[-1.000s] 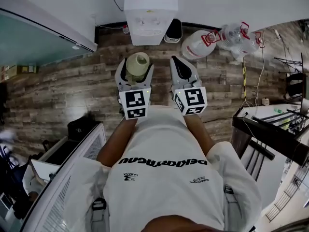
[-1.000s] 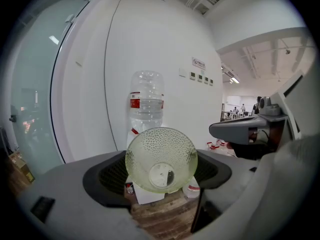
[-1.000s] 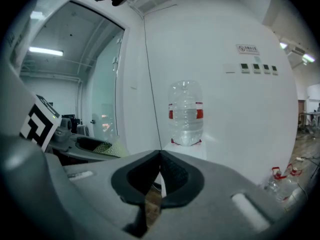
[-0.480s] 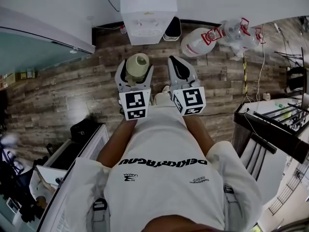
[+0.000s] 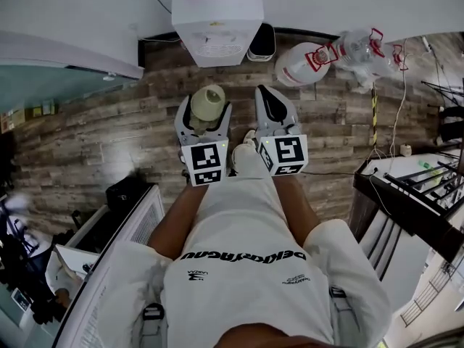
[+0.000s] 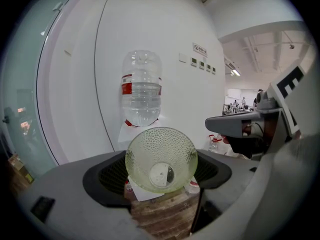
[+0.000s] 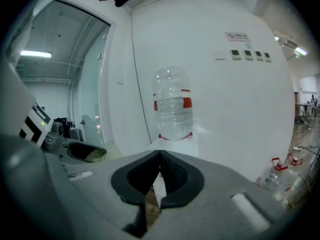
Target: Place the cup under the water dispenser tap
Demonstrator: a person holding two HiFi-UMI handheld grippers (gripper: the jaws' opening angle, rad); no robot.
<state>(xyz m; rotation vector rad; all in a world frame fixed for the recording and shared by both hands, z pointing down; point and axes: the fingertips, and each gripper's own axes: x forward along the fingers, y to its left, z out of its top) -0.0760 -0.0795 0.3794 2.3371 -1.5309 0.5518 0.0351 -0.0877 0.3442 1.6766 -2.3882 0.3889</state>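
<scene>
Cup point(image 6: 161, 159): pale green, dimpled, pinched sideways in the left gripper point(image 5: 205, 114) over the wood floor point(image 5: 109, 129), short of the water dispenser point(image 5: 215, 20) ahead. Right gripper point(image 7: 159, 159) has its jaws pressed together on nothing. The dispenser's bottle point(image 6: 142, 88) has a red band with no legible text. Wall sign point(image 7: 238, 36) print is too small to read.
</scene>
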